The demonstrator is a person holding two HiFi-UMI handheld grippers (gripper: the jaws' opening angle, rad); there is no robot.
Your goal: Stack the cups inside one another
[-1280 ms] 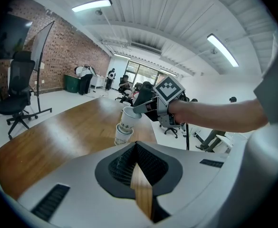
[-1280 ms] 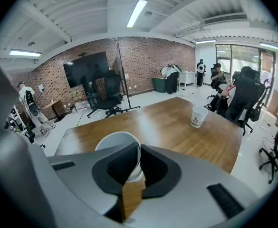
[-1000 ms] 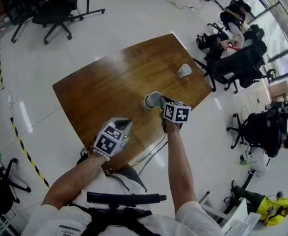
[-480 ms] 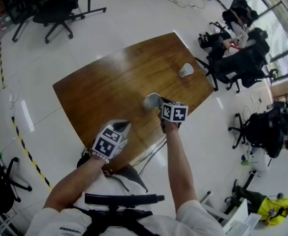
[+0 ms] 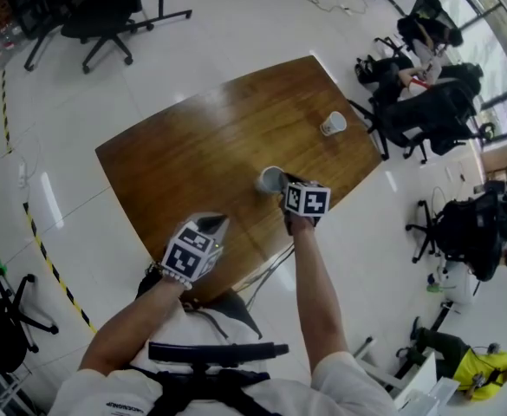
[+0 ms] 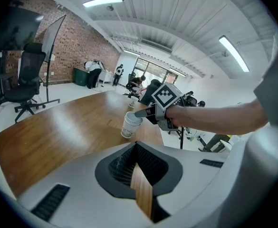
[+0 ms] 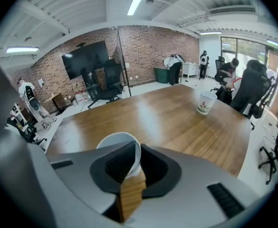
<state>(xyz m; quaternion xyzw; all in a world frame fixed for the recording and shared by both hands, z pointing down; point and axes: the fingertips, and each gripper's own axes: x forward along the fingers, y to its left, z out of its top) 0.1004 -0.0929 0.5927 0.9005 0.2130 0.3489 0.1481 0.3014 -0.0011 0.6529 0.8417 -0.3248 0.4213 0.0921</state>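
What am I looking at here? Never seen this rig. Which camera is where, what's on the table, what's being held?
There is no robot. A person holds a pair of hand-held tongs in each hand, and each pair carries a marker cube and its own camera. The top-down picture comes from a camera on the person's head. The other two pictures look along each pair of tongs.

On the wooden table there is a white paper cup close to the person and a second cup further off, near the far edge.

The right tongs have the rim of the close cup between their jaws. The jaws have just been opening and do not seem to pinch it. The left tongs are open and empty, held off to the side above the table's near edge.
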